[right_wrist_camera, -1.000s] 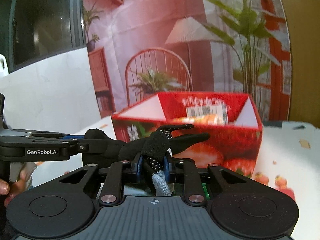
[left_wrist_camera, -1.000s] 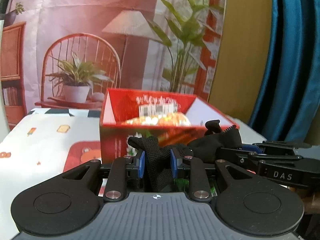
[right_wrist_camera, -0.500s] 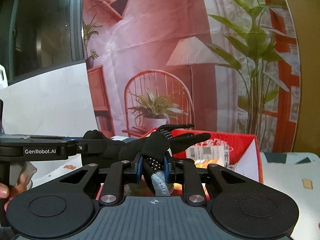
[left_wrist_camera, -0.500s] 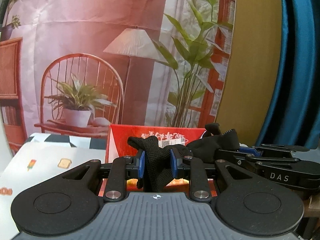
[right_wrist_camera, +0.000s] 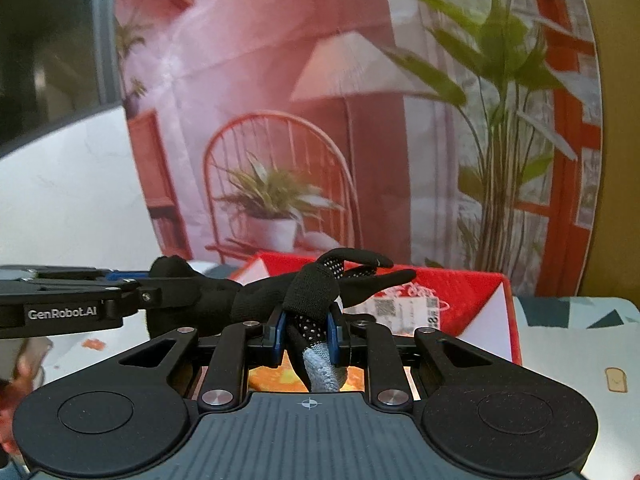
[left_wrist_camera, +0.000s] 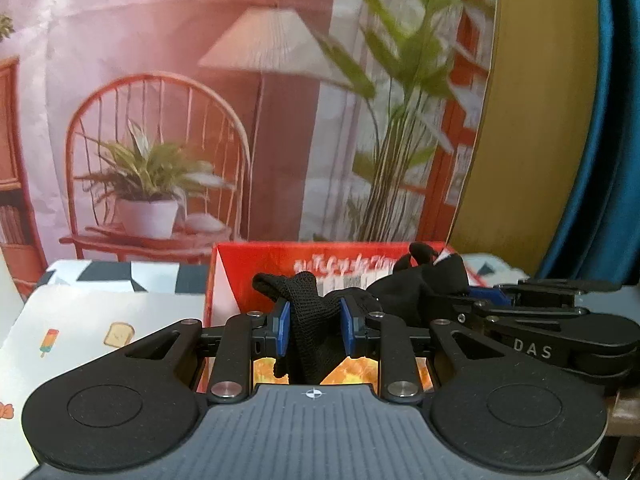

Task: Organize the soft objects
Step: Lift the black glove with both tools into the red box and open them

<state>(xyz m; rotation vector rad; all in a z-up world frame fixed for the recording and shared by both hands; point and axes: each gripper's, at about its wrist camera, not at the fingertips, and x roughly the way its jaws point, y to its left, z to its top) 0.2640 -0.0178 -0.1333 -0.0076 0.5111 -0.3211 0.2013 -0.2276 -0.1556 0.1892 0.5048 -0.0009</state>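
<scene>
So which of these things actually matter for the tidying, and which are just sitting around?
Part of the job:
- black glove, stretched between both grippers
- left gripper, clamped on it
- right gripper, clamped on it
- red box, open just beyond

Just there:
- patterned tablecloth
- printed backdrop
- blue curtain

— What is that black thing?

— A black glove (left_wrist_camera: 316, 312). It is soft and knit, with little white dots and a grey-blue cuff.

— Where is it?

— Up in the air, stretched sideways, pinched at both ends. Its fingers stick out over the red box (right_wrist_camera: 472, 292).

— And the box?

— It is open on top, with something orange inside.
</scene>
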